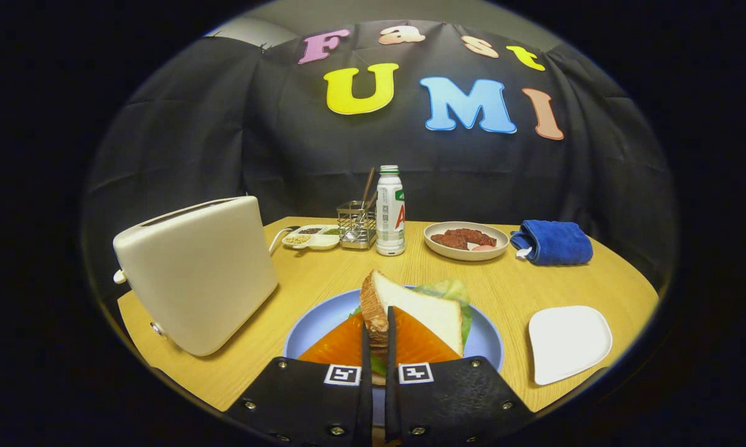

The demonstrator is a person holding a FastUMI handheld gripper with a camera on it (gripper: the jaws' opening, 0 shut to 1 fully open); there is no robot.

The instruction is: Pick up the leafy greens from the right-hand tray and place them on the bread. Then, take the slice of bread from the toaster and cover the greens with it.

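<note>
My gripper (pixel 377 338) is shut on a slice of bread (pixel 422 310), pinching its crusted edge between both fingers. The slice stands tilted on edge over the blue plate (pixel 311 326), just above the leafy greens (pixel 450 290), which peek out behind and to the right of it. A little green also shows under the slice between the fingers. The lower bread is hidden beneath the greens and my fingers. The cream toaster (pixel 199 273) stands to the left of the plate, its slots on top.
A white square tray (pixel 568 341) lies right of the plate. Farther back stand a bottle (pixel 390 211), a wire cutlery holder (pixel 355 225), a divided dish (pixel 311 238), a bowl of meat (pixel 466 240) and a folded blue cloth (pixel 553 242).
</note>
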